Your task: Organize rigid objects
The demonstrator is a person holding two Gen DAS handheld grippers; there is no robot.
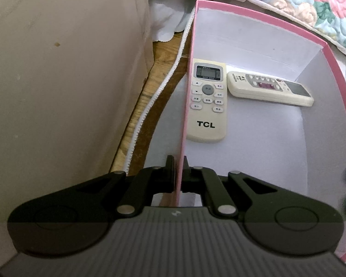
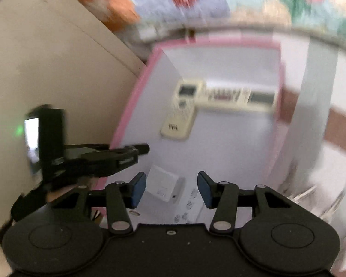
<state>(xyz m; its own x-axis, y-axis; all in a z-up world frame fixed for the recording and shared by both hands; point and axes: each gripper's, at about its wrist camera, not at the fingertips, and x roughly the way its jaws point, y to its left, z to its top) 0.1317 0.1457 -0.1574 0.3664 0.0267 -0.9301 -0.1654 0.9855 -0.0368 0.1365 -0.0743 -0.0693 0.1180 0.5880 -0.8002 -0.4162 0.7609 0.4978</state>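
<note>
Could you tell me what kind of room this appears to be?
Probably a bedroom at home: a floral quilt hangs over a bed edge, a wooden floor shows below, and two air-conditioner remotes, one TCL remote, lie in a pink-rimmed box.

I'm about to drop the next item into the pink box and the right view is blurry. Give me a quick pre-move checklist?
1. Left gripper clamped on the pink box side wall: ok.
2. Right gripper fingers open: ok.
3. White adapter sits between the right fingers, not gripped: ok.
4. TCL remote and second remote lie flat at the far end, bare floor nearer: ok.
5. Adapter already resting on the box floor: cannot tell, blurred.
</note>
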